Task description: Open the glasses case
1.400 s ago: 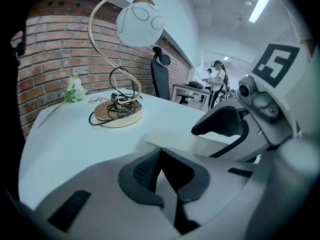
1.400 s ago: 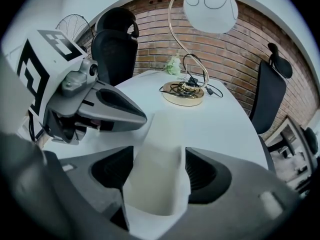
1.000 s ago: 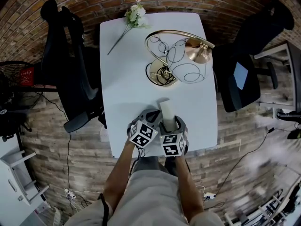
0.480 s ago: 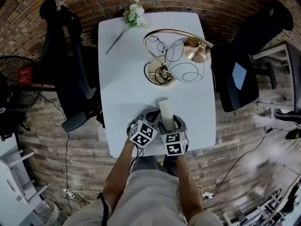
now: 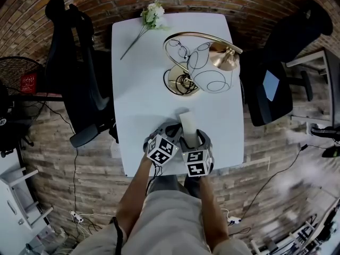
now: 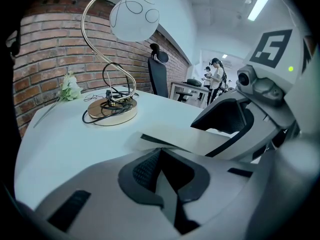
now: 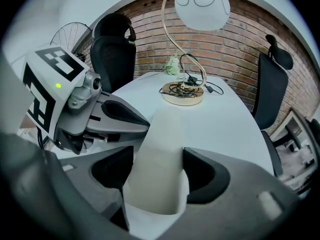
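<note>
Left jaws: closed together on nothing; the left gripper (image 6: 161,160) aimed its tip at the case's left side.
Left contact: the tip sat just beside the case; touching or not could not be told.
Case (image 5: 187,124): pale and long, it lay flat at the near middle of the table (image 5: 133,89), its length running near to far, with a gripper at each side of its near end.
Seam: a dark line (image 6: 157,140) ran along the case's left side; the lid looked down, or hardly parted.
Right jaws: the right gripper (image 7: 159,171) was clamped across the case's near end, one pad on each side, pinning it.
Done: by my reading only the set-up was in place, with the case steadied on the right and the left tip at the seam.
Left to do: the opening itself, which meant working into the seam and lifting the lid.
Far end: a flower (image 5: 151,17) lay far left and a lamp (image 5: 204,68) stood to its right, both well apart from the case.
</note>
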Action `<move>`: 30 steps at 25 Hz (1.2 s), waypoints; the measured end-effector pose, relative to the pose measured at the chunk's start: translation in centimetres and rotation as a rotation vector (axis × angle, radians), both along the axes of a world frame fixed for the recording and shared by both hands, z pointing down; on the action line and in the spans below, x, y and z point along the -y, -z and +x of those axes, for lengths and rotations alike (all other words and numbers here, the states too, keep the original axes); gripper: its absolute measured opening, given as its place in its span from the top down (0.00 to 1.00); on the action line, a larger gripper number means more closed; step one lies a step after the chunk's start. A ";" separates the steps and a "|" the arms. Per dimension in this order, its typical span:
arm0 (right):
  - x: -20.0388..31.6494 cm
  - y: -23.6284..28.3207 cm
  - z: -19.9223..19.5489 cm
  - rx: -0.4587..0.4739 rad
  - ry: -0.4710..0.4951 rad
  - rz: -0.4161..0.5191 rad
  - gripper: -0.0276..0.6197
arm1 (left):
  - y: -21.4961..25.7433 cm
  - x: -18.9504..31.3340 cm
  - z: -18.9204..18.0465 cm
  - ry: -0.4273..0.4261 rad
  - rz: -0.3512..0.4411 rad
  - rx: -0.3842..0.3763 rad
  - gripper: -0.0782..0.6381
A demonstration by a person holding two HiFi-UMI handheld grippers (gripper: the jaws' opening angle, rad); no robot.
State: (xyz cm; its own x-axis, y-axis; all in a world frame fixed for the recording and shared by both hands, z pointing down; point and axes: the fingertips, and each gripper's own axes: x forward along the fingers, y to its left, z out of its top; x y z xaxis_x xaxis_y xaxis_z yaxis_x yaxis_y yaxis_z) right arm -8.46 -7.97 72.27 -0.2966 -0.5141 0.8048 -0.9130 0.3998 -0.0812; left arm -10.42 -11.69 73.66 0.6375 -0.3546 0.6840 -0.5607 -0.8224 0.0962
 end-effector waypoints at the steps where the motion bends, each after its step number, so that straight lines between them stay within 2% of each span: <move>1: 0.0 0.1 0.0 0.001 0.000 0.002 0.48 | 0.0 0.0 0.0 0.000 0.000 0.001 0.89; 13: -0.4 0.3 0.9 0.017 -0.028 0.009 0.48 | -0.2 0.0 0.1 0.001 -0.006 0.008 0.89; 18: -0.3 1.2 1.0 0.012 -0.027 0.040 0.54 | -0.2 0.0 0.1 0.008 -0.006 0.006 0.89; 30: -0.6 1.7 1.0 0.026 -0.015 0.054 0.60 | -0.2 0.0 0.1 0.015 -0.009 0.007 0.89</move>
State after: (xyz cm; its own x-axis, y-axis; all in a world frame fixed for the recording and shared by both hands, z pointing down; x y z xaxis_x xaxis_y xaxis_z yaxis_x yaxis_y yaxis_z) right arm -7.42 -7.42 70.55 -0.3095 -0.5607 0.7680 -0.9166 0.3909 -0.0840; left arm -10.32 -11.72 73.85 0.6275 -0.3583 0.6913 -0.5738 -0.8129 0.0995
